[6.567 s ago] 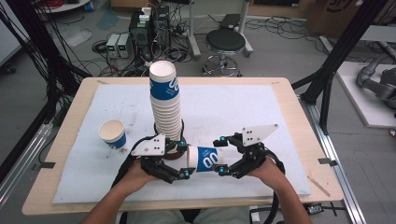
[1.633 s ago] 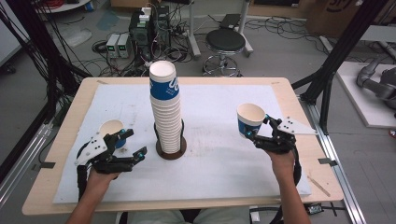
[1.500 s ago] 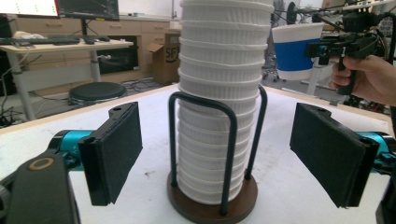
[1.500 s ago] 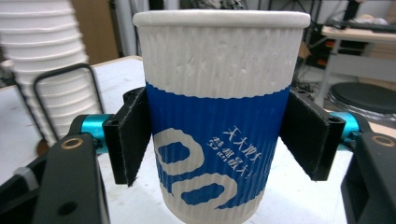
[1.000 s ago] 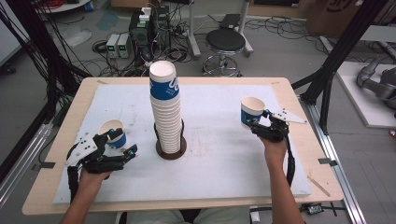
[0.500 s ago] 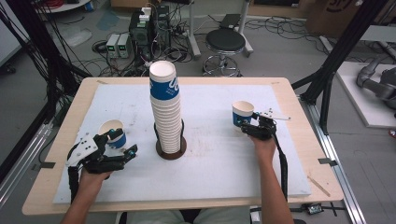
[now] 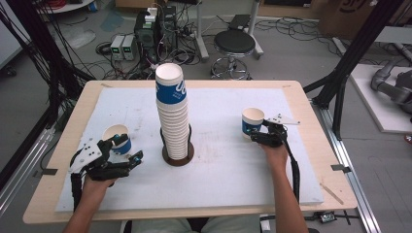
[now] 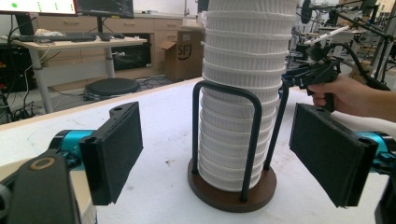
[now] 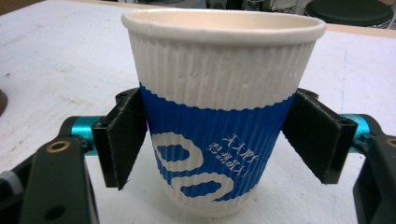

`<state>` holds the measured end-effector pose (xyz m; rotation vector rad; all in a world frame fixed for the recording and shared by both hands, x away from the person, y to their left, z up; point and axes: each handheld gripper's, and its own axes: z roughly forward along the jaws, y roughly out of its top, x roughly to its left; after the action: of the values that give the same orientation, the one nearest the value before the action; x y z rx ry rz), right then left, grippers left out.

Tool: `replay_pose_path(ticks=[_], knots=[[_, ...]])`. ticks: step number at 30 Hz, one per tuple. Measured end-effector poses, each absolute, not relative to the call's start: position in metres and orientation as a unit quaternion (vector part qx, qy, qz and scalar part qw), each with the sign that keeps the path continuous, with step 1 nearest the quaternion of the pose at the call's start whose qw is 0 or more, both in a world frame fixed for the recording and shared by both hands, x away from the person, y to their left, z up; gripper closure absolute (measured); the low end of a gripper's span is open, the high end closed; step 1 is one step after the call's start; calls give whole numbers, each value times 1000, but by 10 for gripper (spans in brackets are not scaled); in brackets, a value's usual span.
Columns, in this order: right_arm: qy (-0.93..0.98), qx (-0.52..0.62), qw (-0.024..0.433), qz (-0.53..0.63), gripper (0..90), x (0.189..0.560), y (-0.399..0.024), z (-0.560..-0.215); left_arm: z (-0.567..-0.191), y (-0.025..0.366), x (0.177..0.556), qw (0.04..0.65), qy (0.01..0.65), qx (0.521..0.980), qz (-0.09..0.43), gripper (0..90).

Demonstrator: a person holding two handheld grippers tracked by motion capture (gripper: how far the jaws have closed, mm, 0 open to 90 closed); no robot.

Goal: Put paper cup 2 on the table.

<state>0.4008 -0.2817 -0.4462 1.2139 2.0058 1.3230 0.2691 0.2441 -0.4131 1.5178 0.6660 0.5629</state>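
Since the earlier frame, our right gripper (image 7: 260,136) has lowered its cup (image 7: 252,123) from the air onto the white mat (image 7: 301,174) at three o'clock of the cup stack (image 7: 174,116).

Item one, that white-and-blue cup, stands upright between our right jaws, which have just been opening; in the right gripper view the pads (image 9: 122,140) flank it, the right-hand pad a sliver off the wall, so we count it released. Item two, a second cup (image 7: 117,138), stands at nine o'clock of the stack, just beside our left gripper (image 7: 125,150), whose jaws stand wide with nothing between them. Item three, the tall stack, sits in a wire holder (image 8: 233,186) on a round brown base at the mat's centre.
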Motion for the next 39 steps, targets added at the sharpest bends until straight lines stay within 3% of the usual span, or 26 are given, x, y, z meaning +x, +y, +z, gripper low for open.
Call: replay_pose_path(ticks=[16,22,33,39], knots=[[776,412,231,417,209,390,-283,-440,-414,243,270,641,293,667,243,175],[762,417,223,442,205,382,-296,-438,-415,242,270,640,293,668,241,175],[762,396,197,473,205,346,-311,-420,-415,242,271,647,297,664,229,170],[751,383,205,497,205,322,-315,-407,-414,242,272,648,298,662,230,168]])
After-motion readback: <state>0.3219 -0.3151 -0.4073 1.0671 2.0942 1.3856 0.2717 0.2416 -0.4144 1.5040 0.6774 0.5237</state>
